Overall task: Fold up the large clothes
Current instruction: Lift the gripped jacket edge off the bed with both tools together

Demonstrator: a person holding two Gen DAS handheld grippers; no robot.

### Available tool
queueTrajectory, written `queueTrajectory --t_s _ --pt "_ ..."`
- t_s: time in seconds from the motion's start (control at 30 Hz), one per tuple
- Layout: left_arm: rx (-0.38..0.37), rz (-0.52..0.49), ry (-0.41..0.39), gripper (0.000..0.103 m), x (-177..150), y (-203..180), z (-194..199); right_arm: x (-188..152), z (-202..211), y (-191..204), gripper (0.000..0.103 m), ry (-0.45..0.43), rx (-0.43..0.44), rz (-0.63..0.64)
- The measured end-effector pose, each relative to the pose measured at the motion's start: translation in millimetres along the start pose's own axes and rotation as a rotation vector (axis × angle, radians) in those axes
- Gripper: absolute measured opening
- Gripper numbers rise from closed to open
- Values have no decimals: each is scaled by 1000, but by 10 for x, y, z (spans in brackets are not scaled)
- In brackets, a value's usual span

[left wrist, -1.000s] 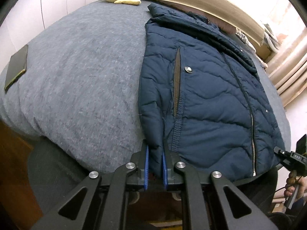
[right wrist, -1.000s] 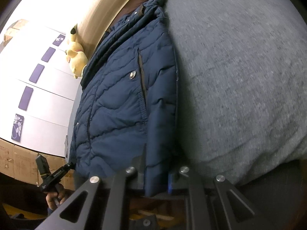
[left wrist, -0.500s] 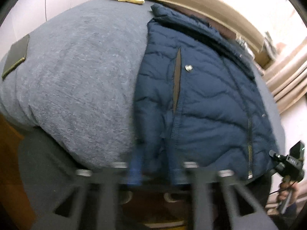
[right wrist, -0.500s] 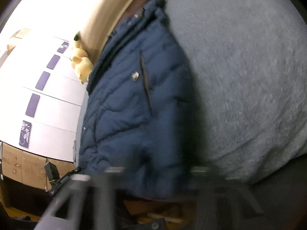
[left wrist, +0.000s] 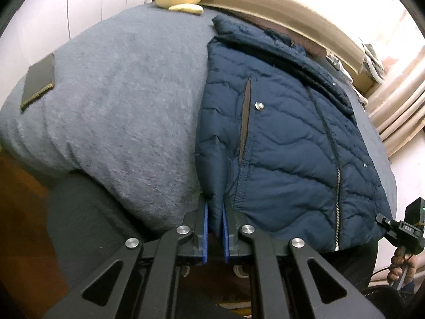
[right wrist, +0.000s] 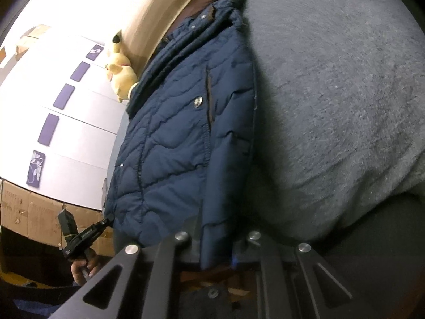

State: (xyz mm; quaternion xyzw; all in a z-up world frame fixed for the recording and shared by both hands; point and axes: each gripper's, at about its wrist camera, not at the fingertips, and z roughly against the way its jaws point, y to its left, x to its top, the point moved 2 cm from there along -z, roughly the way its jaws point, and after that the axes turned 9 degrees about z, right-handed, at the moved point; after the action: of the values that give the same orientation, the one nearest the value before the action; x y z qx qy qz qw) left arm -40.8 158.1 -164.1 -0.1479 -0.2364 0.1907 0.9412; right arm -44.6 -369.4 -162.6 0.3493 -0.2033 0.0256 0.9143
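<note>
Navy jacket [left wrist: 287,138] flat on grey bed [left wrist: 119,101], hem corners pinched by left gripper [left wrist: 213,228] and right gripper [right wrist: 216,250]. Likely soft, bulky, slippery; best gripped at stitched hem.

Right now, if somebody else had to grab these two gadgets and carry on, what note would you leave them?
Left gripper: fingers shut on the bottom hem corner of the navy puffer jacket.
Right gripper: clamped on the opposite hem corner.
Jacket lies front up, zipped, on the grey blanket, hem at the near edge, collar toward the headboard.
Done: sides look tucked in.
Left: probably lift the hem toward the collar.
</note>
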Motion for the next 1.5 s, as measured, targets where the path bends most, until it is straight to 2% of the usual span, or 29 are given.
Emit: queueTrajectory --t_s 0.23,0.83,1.13,1.5 --pt "-5 -26 -57 9 67 -65 204 104 81 160 13 -19 29 36" --pt "-71 -11 -103 8 34 -30 581 54 211 237 12 -49 68 81" --pt "-156 -9 -193 8 321 -194 959 177 424 315 12 -133 127 124" --pt "-165 12 -193 8 275 -140 1044 101 520 358 11 -151 130 146"
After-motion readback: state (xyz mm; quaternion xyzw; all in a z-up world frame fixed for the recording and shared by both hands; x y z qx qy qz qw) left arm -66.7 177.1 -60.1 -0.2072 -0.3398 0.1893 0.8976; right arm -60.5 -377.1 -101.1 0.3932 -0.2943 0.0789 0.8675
